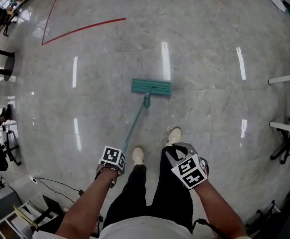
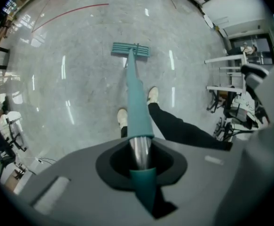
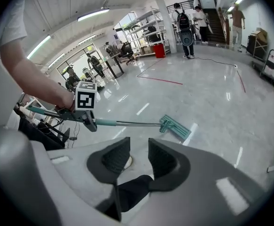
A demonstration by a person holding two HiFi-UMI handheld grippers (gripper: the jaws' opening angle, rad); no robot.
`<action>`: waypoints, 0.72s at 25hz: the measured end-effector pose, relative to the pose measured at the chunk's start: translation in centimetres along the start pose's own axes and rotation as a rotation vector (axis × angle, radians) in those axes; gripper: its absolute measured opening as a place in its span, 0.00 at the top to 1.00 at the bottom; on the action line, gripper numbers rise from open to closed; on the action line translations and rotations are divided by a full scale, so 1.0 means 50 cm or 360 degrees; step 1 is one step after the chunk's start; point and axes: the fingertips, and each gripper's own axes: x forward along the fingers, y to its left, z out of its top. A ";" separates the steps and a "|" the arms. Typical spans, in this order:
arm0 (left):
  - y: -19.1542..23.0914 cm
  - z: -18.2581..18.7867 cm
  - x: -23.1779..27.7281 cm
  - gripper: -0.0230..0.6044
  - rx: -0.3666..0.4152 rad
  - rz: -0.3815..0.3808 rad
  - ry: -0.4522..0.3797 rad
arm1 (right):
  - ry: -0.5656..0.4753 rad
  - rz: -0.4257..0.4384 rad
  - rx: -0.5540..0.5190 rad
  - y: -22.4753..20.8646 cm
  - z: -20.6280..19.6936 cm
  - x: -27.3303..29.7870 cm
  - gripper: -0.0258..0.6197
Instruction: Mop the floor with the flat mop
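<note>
We hold two grippers. The left gripper has its jaws clamped on the teal handle of the one flat mop, near the handle's upper end. The right gripper hangs over our right thigh, its jaws a narrow gap apart and gripping nothing. Below stand our two pale shoes, the right shoe ahead of the left shoe. The handle slants forward past the left shoe to the mop head, which lies flat on the glossy grey floor just ahead of our feet. One black cable trails at our left and two white tables stand at our right, all well apart from the mop. Farther off run red tape lines, and three people stand by a staircase.
</note>
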 end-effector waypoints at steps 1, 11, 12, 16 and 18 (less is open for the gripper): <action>0.001 -0.014 0.008 0.88 -0.0006 0.0001 0.0015 | 0.0001 0.0002 -0.0001 0.006 0.002 0.002 0.77; -0.023 -0.031 0.072 0.88 -0.0076 0.0020 0.0043 | 0.0051 0.0015 0.0006 0.011 -0.002 0.004 0.77; -0.024 -0.030 0.073 0.88 -0.0083 0.0017 0.0039 | 0.0055 0.0014 0.0010 0.008 -0.004 0.003 0.77; -0.021 -0.015 0.071 0.88 -0.0093 -0.0010 0.0033 | 0.0074 0.0013 0.0026 -0.008 -0.016 -0.001 0.77; -0.022 -0.002 0.068 0.88 -0.0098 -0.0014 0.0028 | 0.0079 0.0011 0.0036 -0.018 -0.020 -0.005 0.77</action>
